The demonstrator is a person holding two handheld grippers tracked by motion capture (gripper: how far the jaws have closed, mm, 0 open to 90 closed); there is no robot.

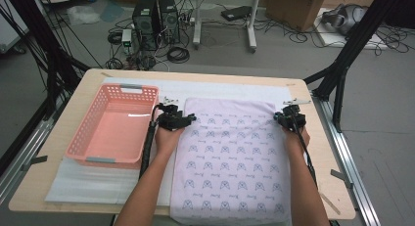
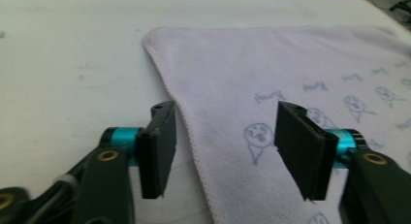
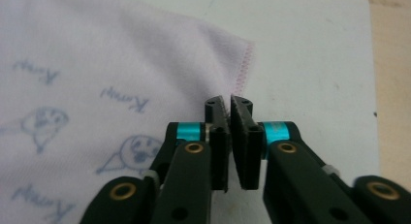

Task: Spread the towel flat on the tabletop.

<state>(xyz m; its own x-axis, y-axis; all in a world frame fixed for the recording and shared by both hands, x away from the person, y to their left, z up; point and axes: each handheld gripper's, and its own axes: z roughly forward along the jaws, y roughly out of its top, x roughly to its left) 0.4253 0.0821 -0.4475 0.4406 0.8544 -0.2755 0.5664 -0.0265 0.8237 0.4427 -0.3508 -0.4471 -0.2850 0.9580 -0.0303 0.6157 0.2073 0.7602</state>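
A pale lilac towel (image 1: 230, 157) with small printed faces lies flat on a white mat (image 1: 98, 179). My left gripper (image 1: 191, 119) is at the towel's far left edge. In the left gripper view it (image 2: 223, 141) stands open, its jaws straddling the hem of the towel (image 2: 291, 64), one over the mat and one over the cloth. My right gripper (image 1: 281, 117) is at the towel's far right edge. In the right gripper view it (image 3: 230, 105) has its jaws almost together, with the stitched hem of the towel (image 3: 97, 64) running into their tips.
A pink slotted basket (image 1: 85, 121), with nothing in it, stands on the mat to the left of the towel, close to my left hand. The wooden table (image 1: 49, 152) ends just beyond both hands. Computers, cables and boxes lie on the floor behind.
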